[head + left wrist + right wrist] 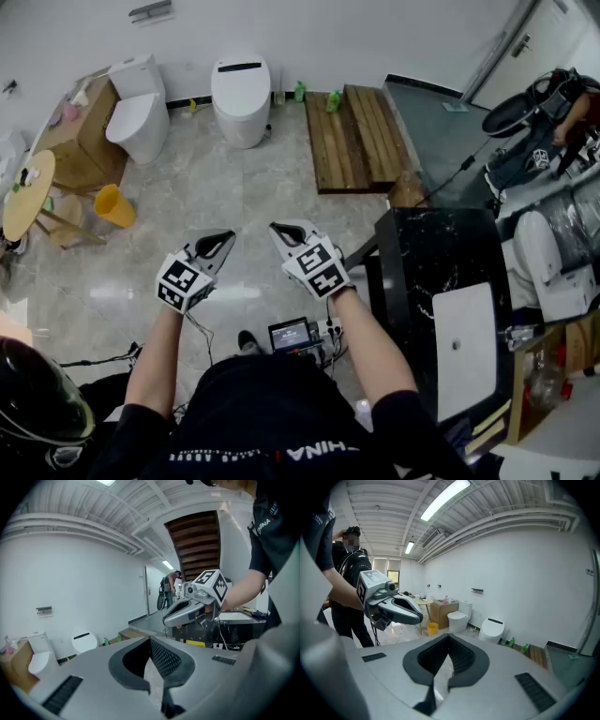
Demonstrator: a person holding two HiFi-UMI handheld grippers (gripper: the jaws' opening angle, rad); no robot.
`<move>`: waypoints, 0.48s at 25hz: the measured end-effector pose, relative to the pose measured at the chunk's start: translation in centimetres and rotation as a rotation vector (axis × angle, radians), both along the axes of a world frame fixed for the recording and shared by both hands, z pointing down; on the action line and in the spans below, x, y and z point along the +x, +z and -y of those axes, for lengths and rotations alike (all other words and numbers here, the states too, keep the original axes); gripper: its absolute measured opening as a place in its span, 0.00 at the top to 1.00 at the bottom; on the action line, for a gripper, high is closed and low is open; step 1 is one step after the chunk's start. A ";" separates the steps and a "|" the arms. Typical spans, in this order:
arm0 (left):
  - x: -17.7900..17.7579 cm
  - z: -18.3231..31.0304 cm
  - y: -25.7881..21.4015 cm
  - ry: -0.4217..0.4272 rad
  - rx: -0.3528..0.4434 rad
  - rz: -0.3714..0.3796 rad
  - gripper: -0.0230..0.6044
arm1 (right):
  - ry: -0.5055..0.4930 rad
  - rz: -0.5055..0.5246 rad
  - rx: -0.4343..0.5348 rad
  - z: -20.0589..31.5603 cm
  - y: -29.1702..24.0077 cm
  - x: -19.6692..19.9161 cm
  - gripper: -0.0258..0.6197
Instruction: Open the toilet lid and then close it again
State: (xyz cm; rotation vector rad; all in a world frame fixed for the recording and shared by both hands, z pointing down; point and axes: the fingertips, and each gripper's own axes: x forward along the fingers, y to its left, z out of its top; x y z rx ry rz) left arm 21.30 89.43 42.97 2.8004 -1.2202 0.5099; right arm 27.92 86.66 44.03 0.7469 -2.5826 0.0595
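Observation:
Two white toilets stand against the far wall, both with lids down: a rounded tankless toilet [241, 97] [84, 642] [492, 628] and, left of it, a toilet with a tank [141, 117] [40, 660] [458, 618]. I hold both grippers side by side at waist height, far back from the toilets and pointing slightly down toward them. My left gripper [227, 238] [150, 642] [419, 617] is shut with nothing in it. The right gripper [278, 229] [449, 638] [167, 620] is likewise shut and empty. A stretch of tiled floor [234, 187] lies between them and the toilets.
A yellow bin [114, 205], a round wooden table [26, 195] and a brown cabinet [80, 141] sit at the left. A wooden platform [361, 136] lies at the back right. A black counter [422, 272] with a white basin stands close on my right. A small screen device [291, 334] with cables lies at my feet.

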 end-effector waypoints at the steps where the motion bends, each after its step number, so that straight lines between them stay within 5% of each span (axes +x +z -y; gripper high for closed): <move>1: -0.1 0.1 0.1 -0.001 -0.004 0.000 0.95 | 0.002 -0.002 0.000 0.1 0.0 0.0 0.94; 12: -1.0 0.3 0.6 -0.019 -0.019 -0.015 0.95 | 0.022 -0.014 -0.009 0.6 0.6 0.3 0.94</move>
